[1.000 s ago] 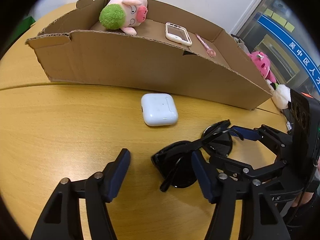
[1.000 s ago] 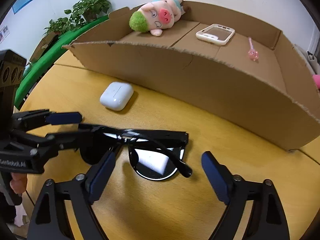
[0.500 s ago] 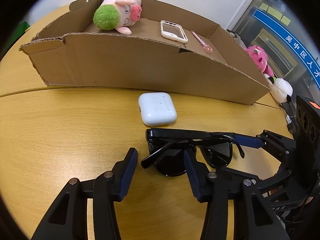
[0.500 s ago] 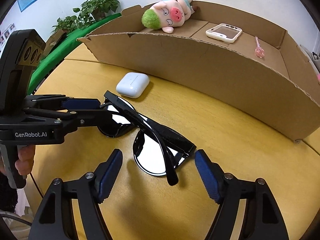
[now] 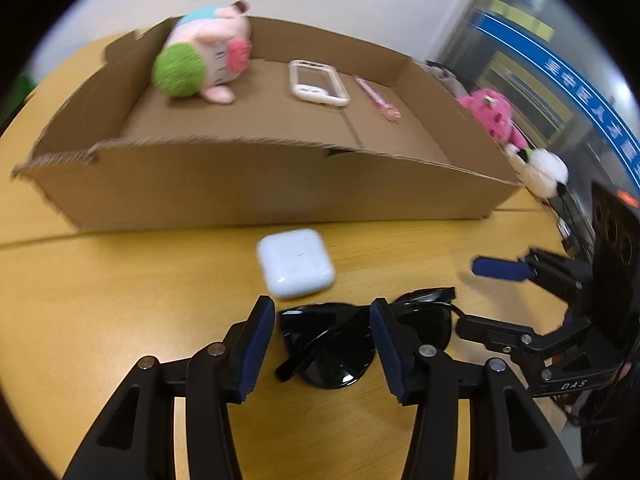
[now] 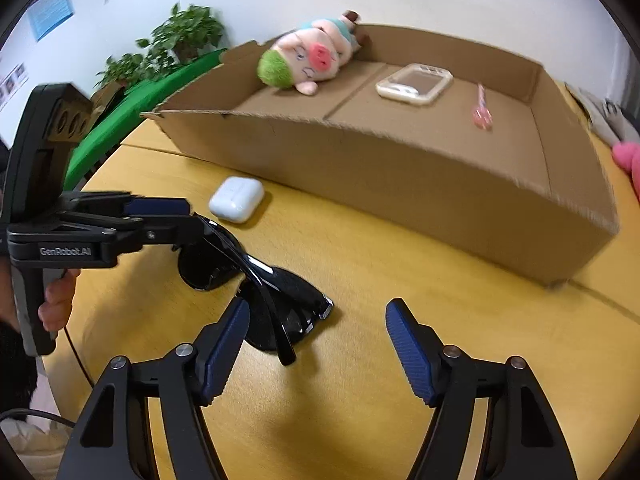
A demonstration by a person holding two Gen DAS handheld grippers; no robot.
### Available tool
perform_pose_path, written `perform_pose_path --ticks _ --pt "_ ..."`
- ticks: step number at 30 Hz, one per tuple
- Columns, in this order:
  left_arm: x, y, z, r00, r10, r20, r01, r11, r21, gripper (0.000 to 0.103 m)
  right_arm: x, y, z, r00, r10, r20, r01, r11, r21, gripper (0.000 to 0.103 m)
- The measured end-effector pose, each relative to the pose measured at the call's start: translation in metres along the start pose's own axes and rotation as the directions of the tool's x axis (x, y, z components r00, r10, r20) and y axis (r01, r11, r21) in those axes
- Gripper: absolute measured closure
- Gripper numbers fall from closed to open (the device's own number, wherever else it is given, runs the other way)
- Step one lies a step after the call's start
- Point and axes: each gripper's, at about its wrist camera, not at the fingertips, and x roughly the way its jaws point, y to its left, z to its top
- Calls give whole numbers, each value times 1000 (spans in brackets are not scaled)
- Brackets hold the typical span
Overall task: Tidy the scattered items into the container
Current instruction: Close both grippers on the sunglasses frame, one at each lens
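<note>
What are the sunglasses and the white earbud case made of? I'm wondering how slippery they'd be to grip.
The sunglasses look like glossy black plastic: the dark lenses mirror the room and the folded arms shine. The white earbud case looks like smooth hard plastic, with rounded corners and a soft sheen. Both finishes seem slick, though only by look.

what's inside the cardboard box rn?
Inside the cardboard box: a plush pig toy at the far left corner, a phone case mid-floor, a pink pen to its right. The near wall covers the front strip of floor.
</note>
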Motion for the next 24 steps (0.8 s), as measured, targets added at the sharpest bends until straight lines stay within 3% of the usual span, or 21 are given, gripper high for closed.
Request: perform_pose_path --ticks 2,7,11,15,18,19,21,24 --pt "-1 -9 3 1000 11 14 -12 998 69 54 1 6 7 1000 15 -2 -15 999 -49 30" --pt "-4 -22 13 997 -74 -20 77 968 240 54 8 22 20 997 73 -40 -80 973 -216 39" --pt "-2 -30 16 986 -122 -114 158 900 407 54 10 33 27 989 115 -96 -145 904 -403 44" --pt "11 -38 12 973 -98 -209 199 816 543 54 16 35 33 978 135 -158 -199 832 -518 44" --pt "22 -37 13 969 -75 -237 202 792 576 54 26 32 38 971 148 -188 -229 806 -545 47" --pt "25 -35 14 967 -78 -244 208 792 574 54 29 31 39 969 157 -193 -239 802 -547 50" --pt "27 -32 16 965 -87 -249 219 790 573 55 33 30 39 966 167 -199 -252 795 -553 72" --pt "27 -32 15 964 -89 -251 224 781 583 73 41 29 40 961 158 -227 -260 791 -554 86"
